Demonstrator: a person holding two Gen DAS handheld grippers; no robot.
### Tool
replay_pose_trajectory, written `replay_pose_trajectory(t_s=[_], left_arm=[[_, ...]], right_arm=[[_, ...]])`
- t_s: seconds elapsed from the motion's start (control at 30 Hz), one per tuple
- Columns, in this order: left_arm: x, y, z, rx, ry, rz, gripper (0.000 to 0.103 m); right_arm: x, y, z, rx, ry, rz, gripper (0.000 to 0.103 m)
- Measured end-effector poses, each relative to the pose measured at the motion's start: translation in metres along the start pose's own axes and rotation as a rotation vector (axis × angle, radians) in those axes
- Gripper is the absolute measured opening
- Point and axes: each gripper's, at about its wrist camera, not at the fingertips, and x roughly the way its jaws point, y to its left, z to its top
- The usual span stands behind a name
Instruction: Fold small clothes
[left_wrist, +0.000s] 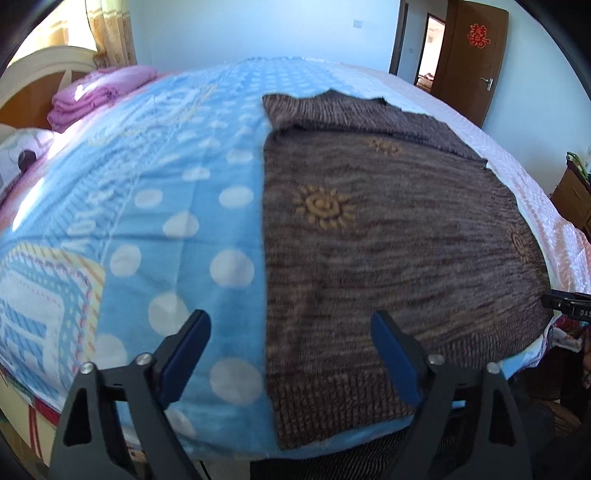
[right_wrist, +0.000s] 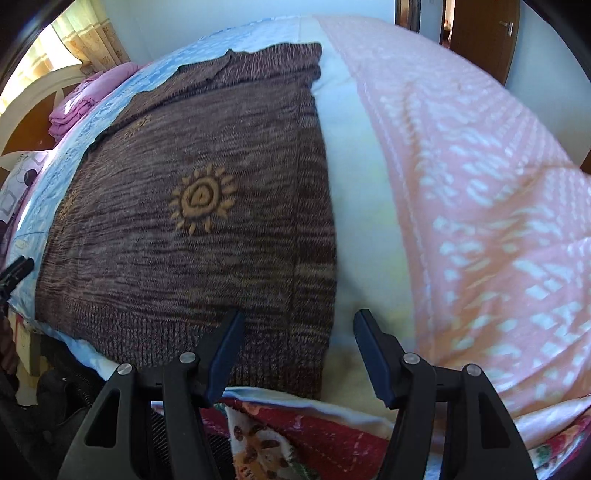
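A brown knitted sweater (left_wrist: 388, 240) with yellow sun motifs lies flat on the bed, its hem towards me and a sleeve folded across the top. My left gripper (left_wrist: 291, 321) hovers open over the sweater's left edge near the hem, with nothing pressed between its blue pads. In the right wrist view the same sweater (right_wrist: 221, 258) fills the left half. My right gripper (right_wrist: 299, 317) is open above its right edge, one finger over the knit and the other over the pale sheet. Each gripper shows at the edge of the other's view: the right gripper (left_wrist: 569, 306) and the left gripper (right_wrist: 14, 273).
A blue blanket (left_wrist: 166, 221) with white dots lies under the sweater's left side, and a pink patterned quilt (right_wrist: 480, 184) to its right. Folded pink bedding (left_wrist: 96, 92) sits by the headboard (left_wrist: 33, 70). A brown door (left_wrist: 472, 55) stands at the far right.
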Motion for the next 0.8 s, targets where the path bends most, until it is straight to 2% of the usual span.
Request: replay_pose_trajectory(t_s=[0.07, 0.23, 0.27, 0.3, 0.33, 0.37, 0.4, 0.47, 0.5, 0.63, 0.8], left_arm=[[0.006, 0.004, -0.009, -0.028, 0.045, -0.037, 0.080], [0.005, -0.003, -0.017, -0.006, 0.040, -0.051, 0.079], [0.005, -0.005, -0.019, -0.004, 0.040, -0.064, 0.075], [0.004, -0.007, -0.020, 0.000, 0.041, -0.070, 0.070], [0.004, -0.009, -0.019, 0.007, 0.043, -0.068, 0.058], [0.004, -0.011, -0.020, 0.020, 0.045, -0.061, 0.045], [0.004, -0.013, -0.019, 0.026, 0.047, -0.058, 0.039], [0.005, -0.015, -0.018, 0.031, 0.051, -0.048, 0.018], [0.005, -0.014, -0.017, 0.026, 0.054, -0.052, 0.013], [-0.002, -0.011, -0.007, 0.001, 0.053, -0.125, 0.009], [-0.020, -0.015, 0.028, -0.004, 0.000, -0.187, 0.009]], right_arm=[[0.000, 0.001, -0.001, -0.013, -0.001, 0.005, 0.063], [0.002, -0.001, -0.006, -0.020, 0.013, 0.041, 0.063], [0.002, -0.001, -0.006, -0.022, 0.014, 0.041, 0.063], [0.002, 0.000, -0.007, -0.030, 0.017, 0.041, 0.059], [0.001, 0.002, -0.007, -0.046, 0.021, 0.053, 0.053], [-0.003, 0.004, -0.011, -0.059, 0.020, 0.061, 0.040], [-0.005, 0.006, -0.010, -0.066, 0.019, 0.072, 0.023], [-0.006, 0.005, -0.009, -0.053, 0.024, 0.103, 0.013], [-0.007, 0.003, -0.008, -0.043, 0.027, 0.113, 0.012], [-0.019, -0.007, -0.001, 0.027, 0.015, 0.222, 0.010], [-0.057, -0.010, 0.023, 0.066, -0.068, 0.364, 0.009]])
